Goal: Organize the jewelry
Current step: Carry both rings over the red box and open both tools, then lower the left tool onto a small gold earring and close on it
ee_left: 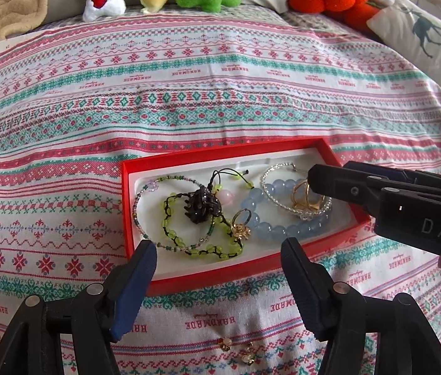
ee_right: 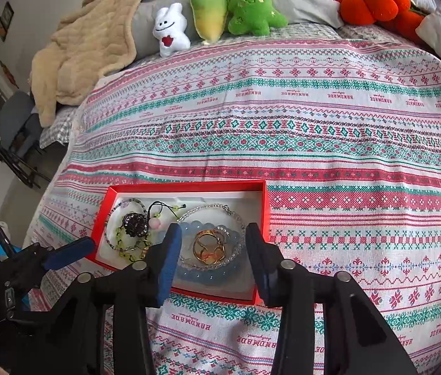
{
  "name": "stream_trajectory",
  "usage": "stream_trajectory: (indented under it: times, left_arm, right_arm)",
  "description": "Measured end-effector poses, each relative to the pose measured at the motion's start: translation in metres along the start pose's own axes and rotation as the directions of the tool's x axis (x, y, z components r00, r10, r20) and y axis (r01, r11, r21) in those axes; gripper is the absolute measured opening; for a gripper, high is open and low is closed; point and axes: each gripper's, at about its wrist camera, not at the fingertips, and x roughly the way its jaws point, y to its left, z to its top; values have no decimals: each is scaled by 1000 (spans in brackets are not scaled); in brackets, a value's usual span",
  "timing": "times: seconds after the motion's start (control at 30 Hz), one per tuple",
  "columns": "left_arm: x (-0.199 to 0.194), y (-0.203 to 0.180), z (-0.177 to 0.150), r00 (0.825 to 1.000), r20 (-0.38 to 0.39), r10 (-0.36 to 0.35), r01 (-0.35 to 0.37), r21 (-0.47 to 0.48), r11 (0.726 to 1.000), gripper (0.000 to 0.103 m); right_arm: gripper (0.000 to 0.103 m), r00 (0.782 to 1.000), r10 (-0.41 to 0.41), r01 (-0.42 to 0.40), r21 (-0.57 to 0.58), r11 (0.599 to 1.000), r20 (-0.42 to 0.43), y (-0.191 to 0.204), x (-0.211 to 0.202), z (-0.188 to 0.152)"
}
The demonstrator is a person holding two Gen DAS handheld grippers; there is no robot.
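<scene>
A red jewelry box (ee_left: 330, 150) (ee_right: 266, 206) with a white lining lies on the patterned bedspread. It holds a blue bead bracelet (ee_left: 253, 222) (ee_right: 189, 273), a clear bead bracelet (ee_left: 270, 195) (ee_right: 236, 218), a gold ring (ee_left: 305, 201) (ee_right: 208, 250), a green bead bracelet (ee_left: 170, 234), a dark hair claw (ee_left: 200, 207) (ee_right: 134, 223) and a small gold flower ring (ee_left: 240, 228). My left gripper (ee_left: 219, 250) is open at the box's near edge. My right gripper (ee_right: 212, 234) (ee_left: 311, 178) is open above the gold ring. Small gold earrings (ee_left: 237, 348) lie on the bedspread in front of the box.
Plush toys (ee_right: 211, 12) and an orange pumpkin cushion (ee_right: 373, 0) line the far side of the bed. A beige blanket (ee_right: 89, 47) lies at the far left. A deer pillow (ee_left: 423, 31) sits at the right. A chair (ee_right: 14, 131) stands beside the bed.
</scene>
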Motion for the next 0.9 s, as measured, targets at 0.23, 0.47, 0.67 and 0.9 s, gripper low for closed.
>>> stream_trajectory:
  times: [0.23,0.47,0.67,0.9]
  left_arm:
    - [-2,6,-10,998,-63,19,-22,-40,999,80]
    - [-5,12,-27,993,-116,32,-41,-75,996,82]
    - [-4,3,-41,988,-148,50,-58,-50,997,82]
    - [7,-2,-56,976,-219,9,-23,-62,998,82]
  right_arm:
    - [60,1000,-11,11,-4,1000,9,0,-22,-7]
    - [61,998,-68,68,3,998,-3,-10,-41,-23]
    - [61,990,-135,135,-3,991,-31,-20,-51,-40]
    - [61,979,-178,181,22,983,-101,-30,-54,-62]
